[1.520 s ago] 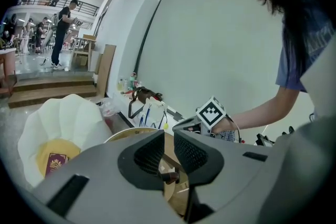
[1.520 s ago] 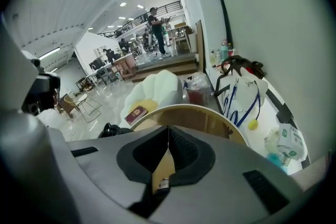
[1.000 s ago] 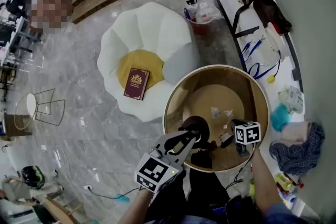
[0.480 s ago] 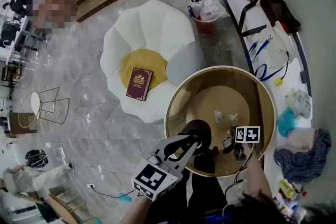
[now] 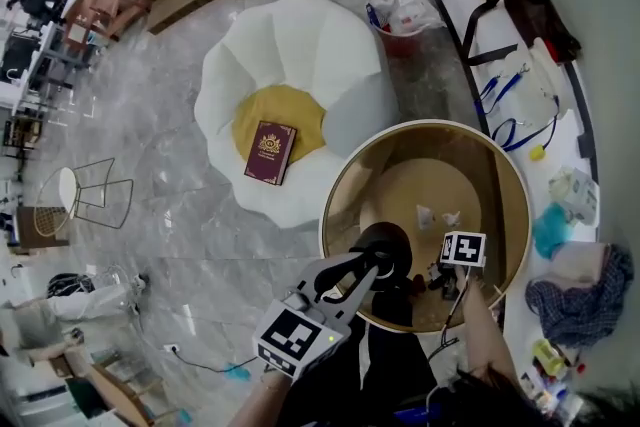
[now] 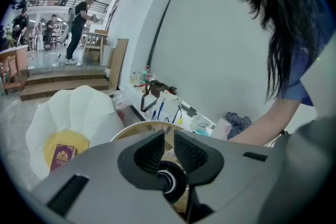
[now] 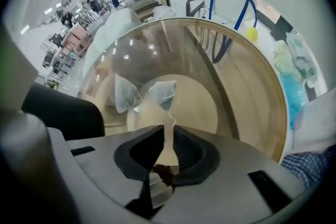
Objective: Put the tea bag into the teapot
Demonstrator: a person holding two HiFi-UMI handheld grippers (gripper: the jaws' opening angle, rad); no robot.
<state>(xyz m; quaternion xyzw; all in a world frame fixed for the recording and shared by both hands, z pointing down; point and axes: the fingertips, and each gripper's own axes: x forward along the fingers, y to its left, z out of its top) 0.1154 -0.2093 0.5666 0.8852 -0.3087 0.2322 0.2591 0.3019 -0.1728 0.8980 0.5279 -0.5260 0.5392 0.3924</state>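
Tea bag [image 7: 163, 94], first of two: lies flat on the round glass desk [image 5: 508, 177], outside the teapot [image 5: 384, 245]. Its string [image 7: 171, 120] runs straight into the slit of your right claw [image 7: 167, 136].

Second tea bag [image 7: 126, 95]: on the desk just beside the first, on the teapot's side.

Right claw: jaws closing with a narrow gap left. The string is between the pads, not yet nipped.

Teapot, one: dark and round, standing on your side of the desk.

Left claw [image 6: 169, 140]: pads drawn almost together, pinching a dark round part of the teapot.

Beyond the desk: one white petal-shaped seat [image 5: 300, 55], with one maroon book [image 5: 271, 152] on its yellow centre.
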